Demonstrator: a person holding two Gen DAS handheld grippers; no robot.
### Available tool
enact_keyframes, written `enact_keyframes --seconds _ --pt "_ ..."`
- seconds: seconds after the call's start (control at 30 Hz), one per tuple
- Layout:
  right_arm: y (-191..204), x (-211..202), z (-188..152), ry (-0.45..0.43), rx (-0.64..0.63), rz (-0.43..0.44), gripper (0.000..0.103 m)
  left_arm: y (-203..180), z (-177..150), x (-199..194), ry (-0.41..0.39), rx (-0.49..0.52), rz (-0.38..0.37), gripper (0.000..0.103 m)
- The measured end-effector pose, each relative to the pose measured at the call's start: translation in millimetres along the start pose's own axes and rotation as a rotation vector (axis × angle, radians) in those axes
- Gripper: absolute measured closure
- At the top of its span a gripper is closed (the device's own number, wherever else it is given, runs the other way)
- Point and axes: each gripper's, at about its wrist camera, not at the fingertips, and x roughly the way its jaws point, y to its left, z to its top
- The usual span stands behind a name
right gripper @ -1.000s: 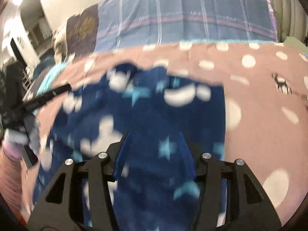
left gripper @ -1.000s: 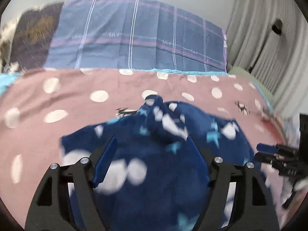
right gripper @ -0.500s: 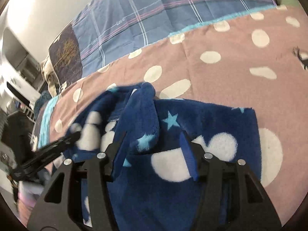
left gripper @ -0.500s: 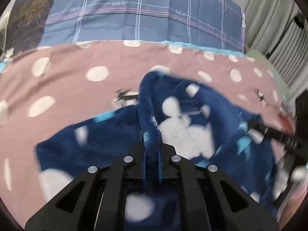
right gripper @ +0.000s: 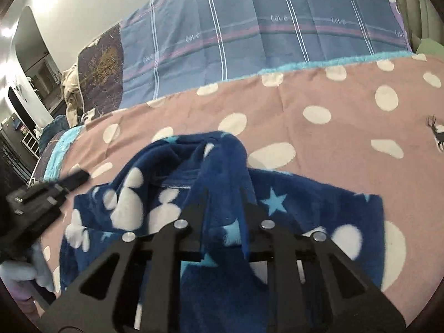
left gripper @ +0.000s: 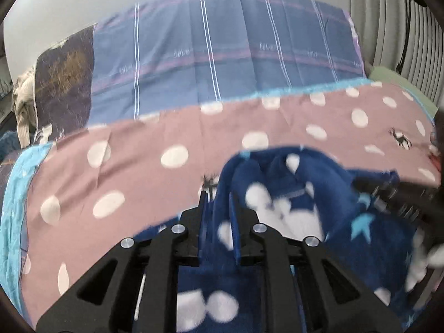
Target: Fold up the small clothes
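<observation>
One blue fleece garment (right gripper: pixel 291 202) is bunched on the dotted pink blanket (right gripper: pixel 319 94), below the plaid sheet (right gripper: pixel 249 27) printed "love" repeatedly. A fold is pinched by each of two grippers: left gripper (left gripper: pixel 217 202) slightly reopened, right gripper (right gripper: pixel 222 197) just closed down.

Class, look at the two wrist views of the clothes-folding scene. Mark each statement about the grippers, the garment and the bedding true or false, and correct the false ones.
1. The left gripper pinches the blue fleece garment. True.
2. The right gripper hangs open above bare blanket. False: it is shut on a raised fold of the garment.
3. The garment lies on a pink dotted blanket. True.
4. The garment is plain red. False: dark blue with white spots and light blue stars.
</observation>
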Motion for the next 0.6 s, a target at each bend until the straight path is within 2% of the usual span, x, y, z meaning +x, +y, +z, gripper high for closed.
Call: enact_keyframes --seconds 0.03,0.1,0.17,0.23,0.4,0.5,0.6 --pt "-1 7 -2 0.021 0.008 -0.002 0.084 -4 2 7 0.008 -0.013 -0.066 0.088" --pt "-5 22 -13 0.048 0.022 -0.019 0.084 -10 -1 29 0.077 -0.024 -0.134 0.088" --pt "-4 23 -18 0.024 0.004 -0.029 0.085 -18 -23 80 0.263 -0.012 -0.101 0.086" --pt "-1 23 -21 0.02 -0.017 -0.048 0.085 -18 -34 84 0.181 -0.007 -0.103 0.086" --pt "7 20 -24 0.0 -0.062 -0.106 0.085 -7 -31 78 0.172 -0.052 -0.142 0.087" --pt "5 -21 -31 -0.054 -0.051 -0.102 0.085 -3 -32 36 0.115 -0.017 -0.146 0.085" --pt "-2 -73 -56 -0.083 -0.111 -0.075 0.083 10 -56 -39 -0.02 0.05 -0.172 0.071"
